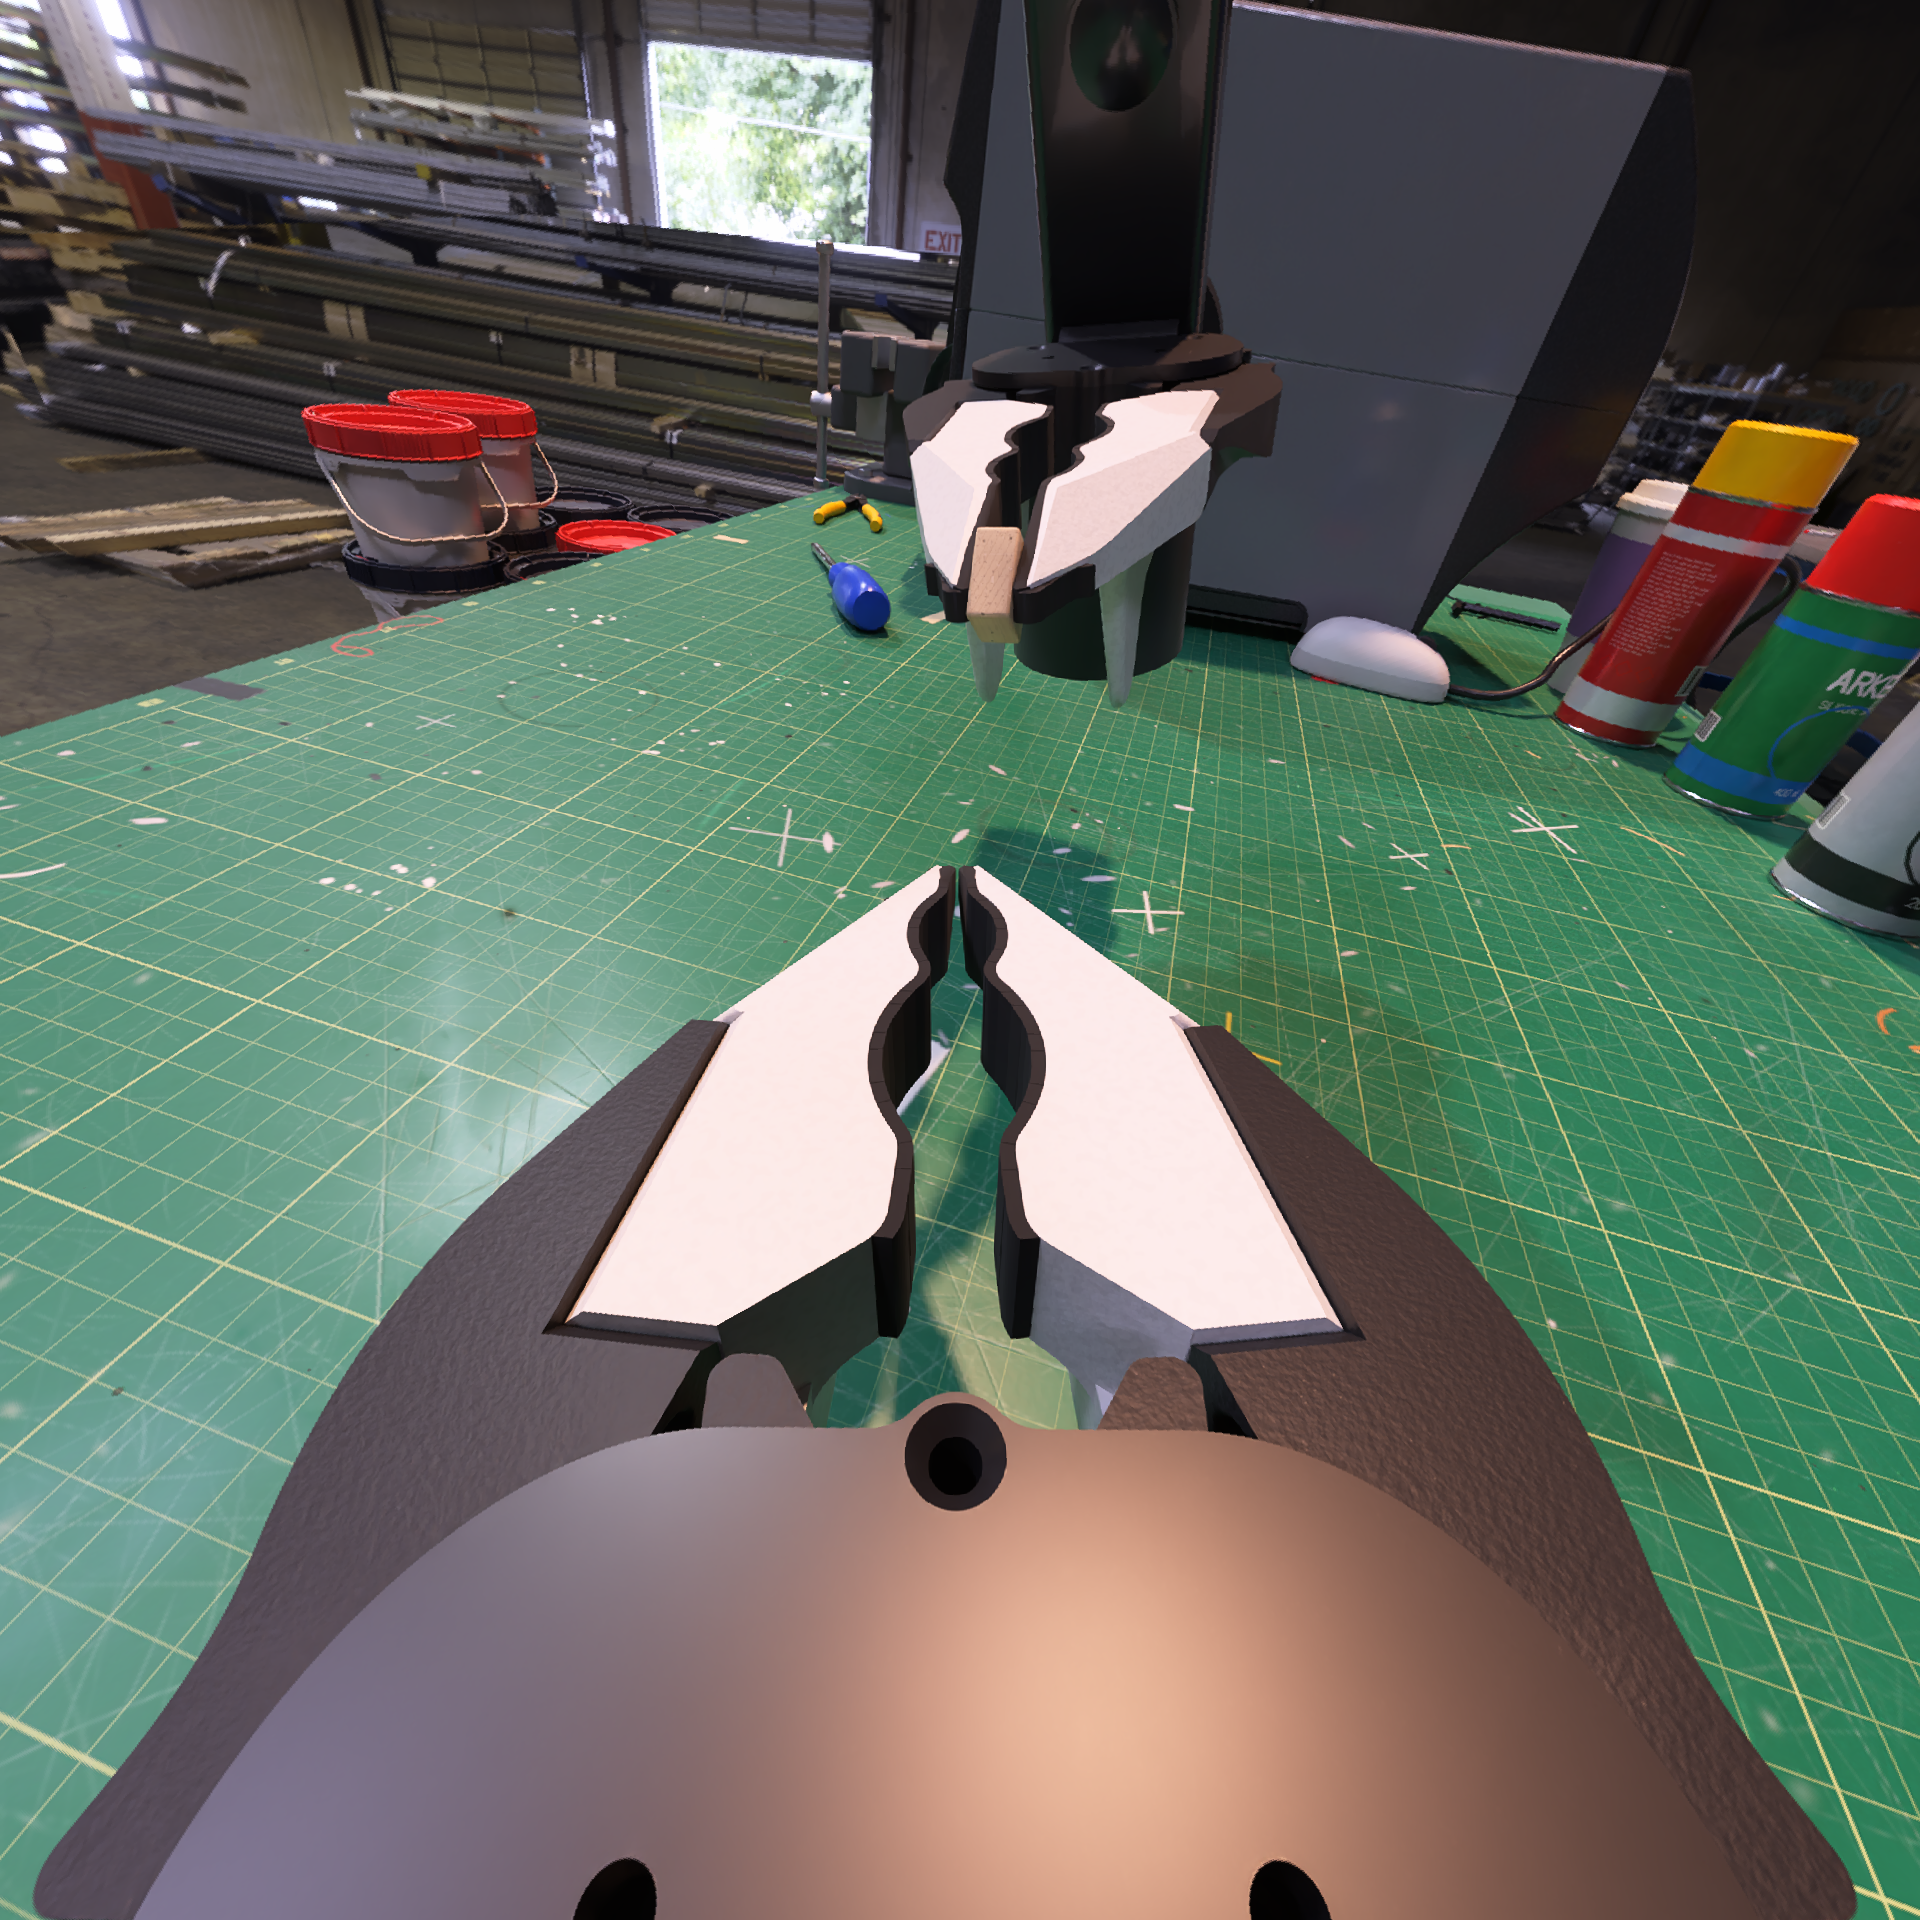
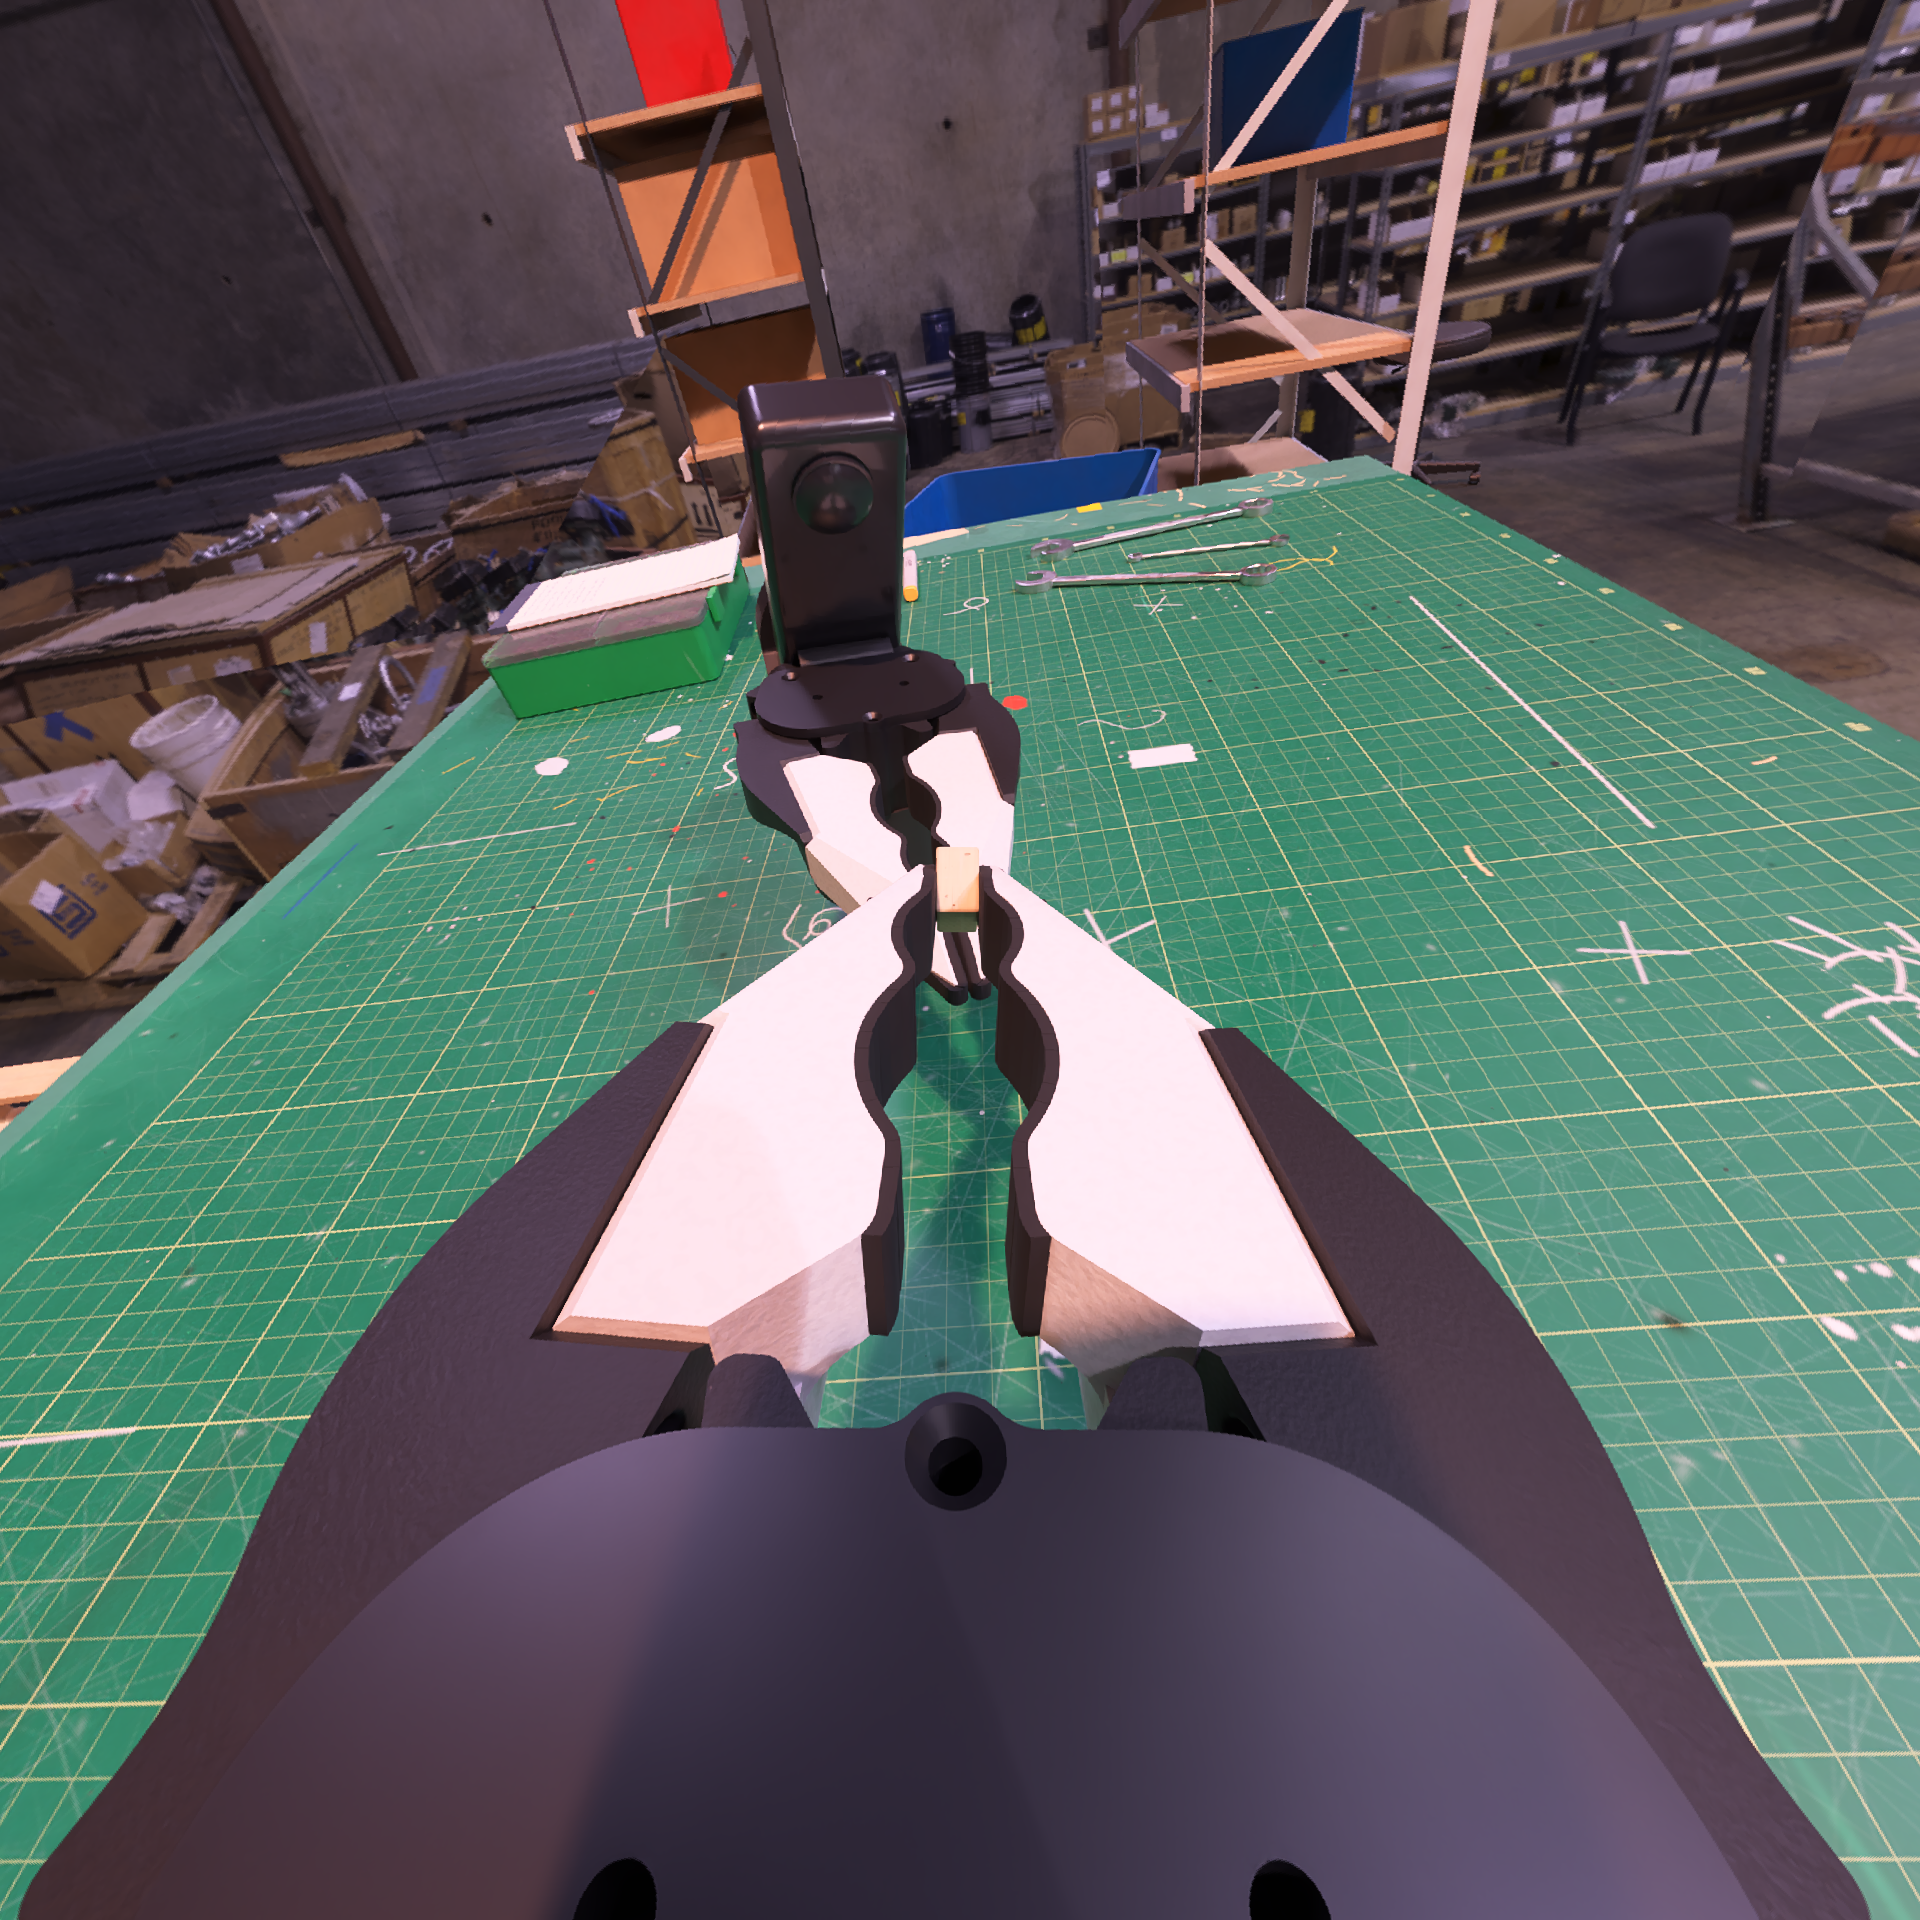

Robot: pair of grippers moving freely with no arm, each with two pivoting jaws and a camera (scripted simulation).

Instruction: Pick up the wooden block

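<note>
The small pale wooden block (image 2: 956, 881) is pinched between the tips of my right gripper (image 2: 956, 902), which is shut on it. In the left wrist view the block (image 1: 994, 592) hangs above the green cutting mat (image 1: 520, 935) in the right gripper (image 1: 1000, 566), with its shadow on the mat below. My left gripper (image 1: 956, 873) is shut and empty, low over the mat, pointing at the right gripper. In the right wrist view the left gripper (image 2: 961, 987) faces me, its tips just below and behind the block.
A blue-handled screwdriver (image 1: 857, 594), yellow pliers (image 1: 847, 511), a white mouse (image 1: 1371, 657), spray cans (image 1: 1704, 582) and a grey machine (image 1: 1403, 312) stand behind the right gripper. A green box (image 2: 623, 644) and wrenches (image 2: 1153, 551) lie at the other end.
</note>
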